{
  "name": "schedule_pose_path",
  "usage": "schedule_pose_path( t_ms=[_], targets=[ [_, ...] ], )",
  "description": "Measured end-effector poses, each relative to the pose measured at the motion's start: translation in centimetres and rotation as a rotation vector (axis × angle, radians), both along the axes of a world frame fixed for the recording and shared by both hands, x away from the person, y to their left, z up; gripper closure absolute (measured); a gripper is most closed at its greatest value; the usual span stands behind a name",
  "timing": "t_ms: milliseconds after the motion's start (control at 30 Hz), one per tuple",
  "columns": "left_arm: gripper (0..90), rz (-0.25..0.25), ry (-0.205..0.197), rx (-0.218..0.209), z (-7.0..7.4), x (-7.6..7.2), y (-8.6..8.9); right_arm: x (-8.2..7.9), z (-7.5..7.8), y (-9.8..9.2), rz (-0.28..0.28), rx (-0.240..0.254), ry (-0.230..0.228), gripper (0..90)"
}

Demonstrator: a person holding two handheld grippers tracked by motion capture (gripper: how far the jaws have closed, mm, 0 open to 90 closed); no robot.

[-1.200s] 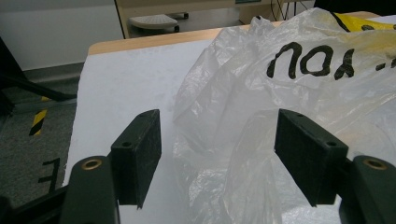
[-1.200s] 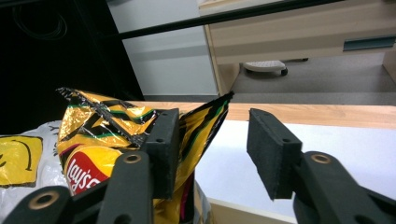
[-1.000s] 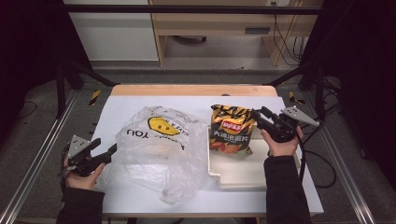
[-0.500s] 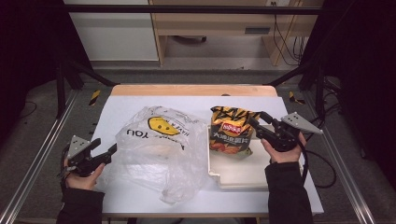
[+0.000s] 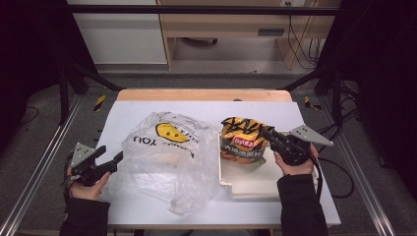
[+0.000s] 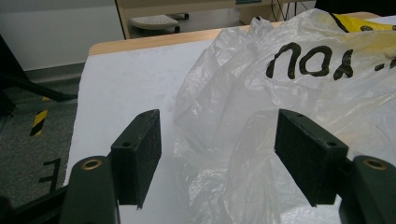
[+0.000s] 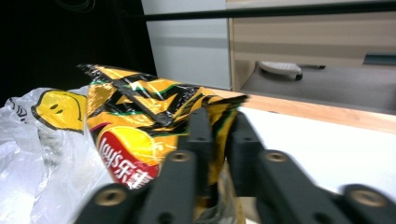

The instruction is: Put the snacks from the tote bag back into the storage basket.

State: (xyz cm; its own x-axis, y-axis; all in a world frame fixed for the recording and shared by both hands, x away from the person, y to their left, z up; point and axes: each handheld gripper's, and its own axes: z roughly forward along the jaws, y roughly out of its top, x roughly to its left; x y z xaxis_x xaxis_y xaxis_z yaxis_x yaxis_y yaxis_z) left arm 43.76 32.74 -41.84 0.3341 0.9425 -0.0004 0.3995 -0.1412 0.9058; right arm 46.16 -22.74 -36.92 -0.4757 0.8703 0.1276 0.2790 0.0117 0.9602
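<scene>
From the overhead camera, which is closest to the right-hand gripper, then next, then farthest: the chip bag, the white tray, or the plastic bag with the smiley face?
1. Chip bag: its right edge is pinched between the right gripper's fingers.
2. White tray: just under and in front of that hand.
3. Plastic bag: farthest, left of the tray, by the left gripper.

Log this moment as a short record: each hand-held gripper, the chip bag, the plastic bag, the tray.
right hand-held gripper: jaws have just been closing, now pinching the chip bag's edge
chip bag: orange and black, leaning in the white tray
white tray: on the table, right of the plastic bag
plastic bag: translucent, smiley print, crumpled at table centre
left hand-held gripper: jaws wide apart, plastic bag's edge between them, not pressed
</scene>
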Motion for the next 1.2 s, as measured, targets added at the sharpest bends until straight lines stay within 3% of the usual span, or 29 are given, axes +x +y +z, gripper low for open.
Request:
schedule_pose_path(
  t_ms=[333, 567, 733, 867, 967, 1067, 1200],
  targets=[
    [31.5, 0.000, 0.002, 0.001, -0.1, 0.1, 0.0, 4.2, 0.1, -0.3, -0.012, 0.059, 0.068, 87.5],
    [31.5, -0.002, 0.002, 0.003, -0.1, 0.1, 0.0, 6.0, -0.6, -1.2, -0.060, 0.083, 0.080, 76.5],
    [31.5, -0.002, 0.003, 0.003, -0.1, 0.1, 0.0, 5.6, -0.2, -1.1, -0.090, 0.060, 0.046, 56.0],
    [31.4, -0.001, 0.004, 0.002, -0.1, 0.1, 0.0, 4.5, 0.5, -1.6, -0.097, 0.053, 0.020, 45.0],
    [31.4, 0.001, 0.002, -0.001, -0.1, 0.0, 0.0, 3.3, 1.4, -2.0, -0.092, 0.074, -0.007, 39.8],
    [31.5, 0.001, 0.001, -0.001, 0.0, 0.0, 0.0, 1.9, 1.9, -2.0, -0.067, 0.055, -0.027, 43.0],
    [31.5, 0.001, 0.000, 0.000, 0.0, 0.0, 0.0, -0.1, 1.6, -1.7, -0.008, 0.027, -0.014, 55.7]
  ],
)
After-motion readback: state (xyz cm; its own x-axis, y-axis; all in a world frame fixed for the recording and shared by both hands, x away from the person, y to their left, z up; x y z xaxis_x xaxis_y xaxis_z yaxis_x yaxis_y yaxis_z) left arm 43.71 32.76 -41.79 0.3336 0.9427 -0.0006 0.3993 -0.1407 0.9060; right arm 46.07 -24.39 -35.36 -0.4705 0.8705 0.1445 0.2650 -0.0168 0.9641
